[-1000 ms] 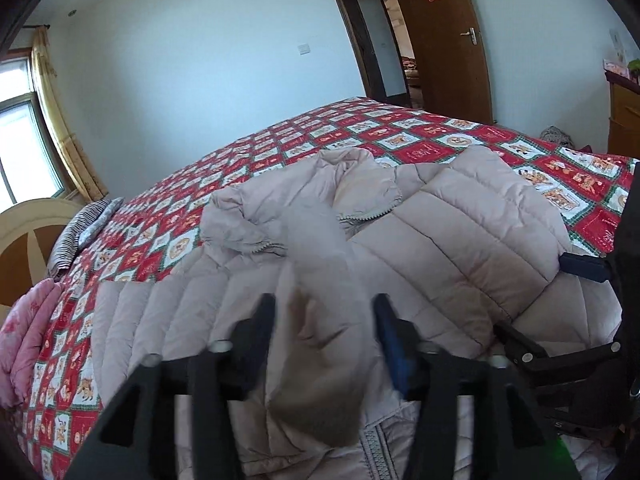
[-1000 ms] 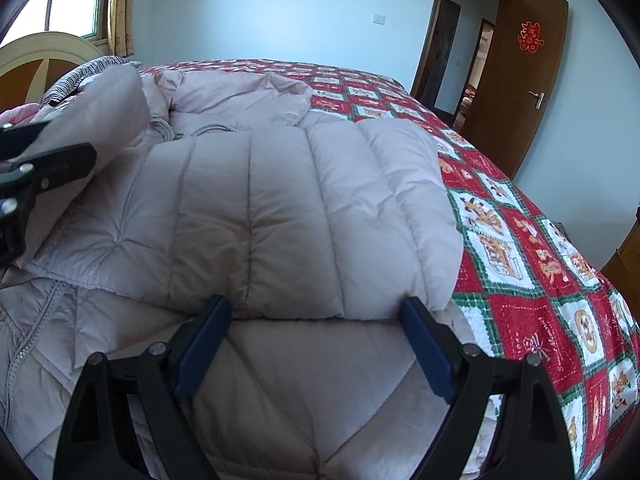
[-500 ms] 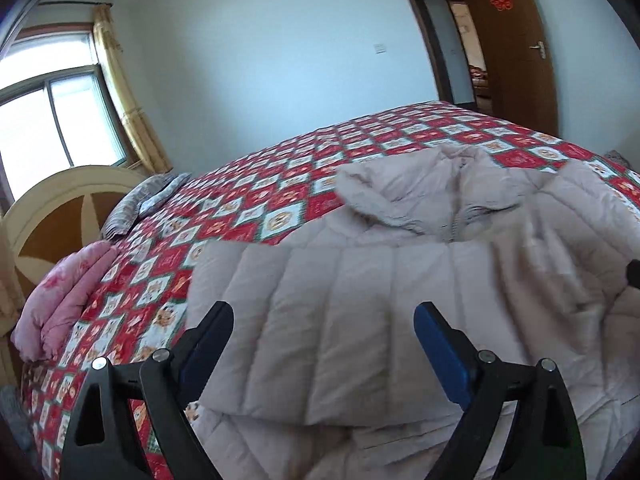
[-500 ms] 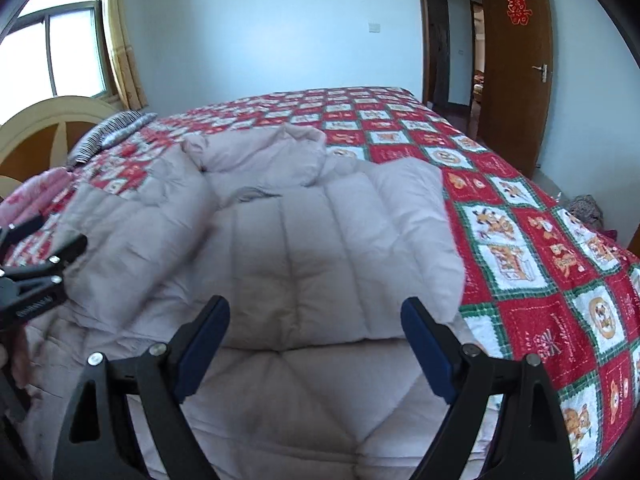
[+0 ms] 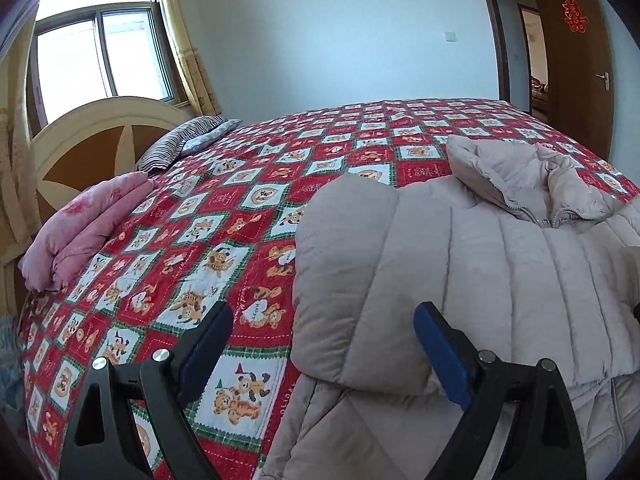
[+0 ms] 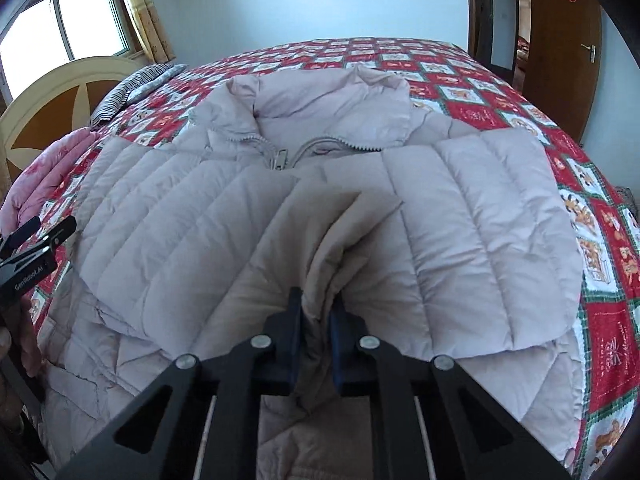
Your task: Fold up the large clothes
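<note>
A: Where is the jacket (image 6: pixel 460 216) lying, and how is it arranged?

B: It is spread on the bed (image 6: pixel 608 320), over the red patterned quilt, with its collar (image 6: pixel 332 108) at the far end and the zip (image 6: pixel 280 158) closed below it. Both sleeves are laid across the chest, so that the near hem is left hanging toward the bed's edge.

A: What is being held?

B: A bunched ridge of the padded fabric, in the middle and near the hem, is clamped between the fingers of the right gripper (image 6: pixel 316 340), which are drawn close together. The fingers of the left gripper (image 5: pixel 320 344) are spread wide apart and nothing is held between them; they are placed over the left sleeve edge (image 5: pixel 332 264) and the bare quilt beside it.

A: How can the garment be expected to behave?

B: It is judged to be light, soft and puffy, with a smooth shell that could slip from a shallow pinch. Trapped air is likely to make a fold spring back, so each fold would need to be pressed flat.

A: Where should hold be taken?

B: The near hem corners are suggested, with a thick bite taken at a stitched seam, so the lower half can be carried toward the collar.
</note>
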A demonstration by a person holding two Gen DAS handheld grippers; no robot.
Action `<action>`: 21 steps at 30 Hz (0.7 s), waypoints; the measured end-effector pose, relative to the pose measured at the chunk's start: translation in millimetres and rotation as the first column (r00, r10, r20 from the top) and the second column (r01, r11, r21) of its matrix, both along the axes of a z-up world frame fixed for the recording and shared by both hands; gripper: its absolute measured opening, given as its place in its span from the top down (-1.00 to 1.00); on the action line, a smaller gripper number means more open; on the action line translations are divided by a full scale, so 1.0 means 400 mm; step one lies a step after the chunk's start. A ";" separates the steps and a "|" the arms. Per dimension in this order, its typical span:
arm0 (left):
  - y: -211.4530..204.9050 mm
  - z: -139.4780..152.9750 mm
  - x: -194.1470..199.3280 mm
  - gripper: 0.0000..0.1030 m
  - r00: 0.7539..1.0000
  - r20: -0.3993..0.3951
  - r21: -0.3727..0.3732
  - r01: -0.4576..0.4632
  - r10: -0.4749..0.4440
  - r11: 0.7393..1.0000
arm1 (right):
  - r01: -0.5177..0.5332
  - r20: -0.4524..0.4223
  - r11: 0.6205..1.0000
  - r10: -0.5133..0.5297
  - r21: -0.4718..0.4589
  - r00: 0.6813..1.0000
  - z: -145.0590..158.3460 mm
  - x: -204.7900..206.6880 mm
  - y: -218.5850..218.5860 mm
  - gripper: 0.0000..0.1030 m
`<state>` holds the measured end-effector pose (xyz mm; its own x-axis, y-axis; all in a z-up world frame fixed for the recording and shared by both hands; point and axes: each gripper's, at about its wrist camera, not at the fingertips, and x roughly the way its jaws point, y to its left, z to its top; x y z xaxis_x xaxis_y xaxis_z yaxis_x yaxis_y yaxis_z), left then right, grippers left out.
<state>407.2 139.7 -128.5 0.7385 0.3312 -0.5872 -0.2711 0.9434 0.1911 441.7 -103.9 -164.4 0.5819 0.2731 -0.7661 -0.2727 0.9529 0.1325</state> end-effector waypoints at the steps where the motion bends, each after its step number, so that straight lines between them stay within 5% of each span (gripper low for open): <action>1: -0.002 0.000 0.006 -0.79 1.000 -0.005 -0.008 -0.002 0.002 1.000 | 0.001 -0.004 1.000 -0.001 -0.016 1.000 -0.003 -0.001 -0.005 0.73; 4: -0.017 0.007 0.027 -0.79 1.000 -0.015 -0.038 0.014 -0.014 0.999 | 0.024 0.022 0.997 -0.022 -0.070 1.000 -0.003 0.004 -0.017 0.67; 8: -0.038 0.052 0.035 -0.79 0.998 0.031 -0.038 0.049 -0.047 0.998 | 0.111 0.121 0.992 -0.102 -0.067 0.987 0.059 -0.015 -0.049 -0.24; 13: -0.058 0.077 0.072 -0.79 0.994 0.059 -0.099 0.096 -0.090 0.990 | 0.099 0.250 0.994 -0.082 -0.056 0.965 0.145 -0.041 -0.003 -0.24; 17: -0.105 0.006 0.142 -0.79 0.991 -0.035 -0.102 0.126 -0.130 0.987 | 0.013 0.159 0.998 -0.002 -0.068 0.987 0.095 0.011 0.070 0.27; 21: -0.107 -0.072 0.166 -0.80 0.989 -0.099 -0.090 0.097 -0.106 0.991 | 0.017 0.082 0.996 -0.010 -0.085 0.997 0.002 0.055 0.077 0.26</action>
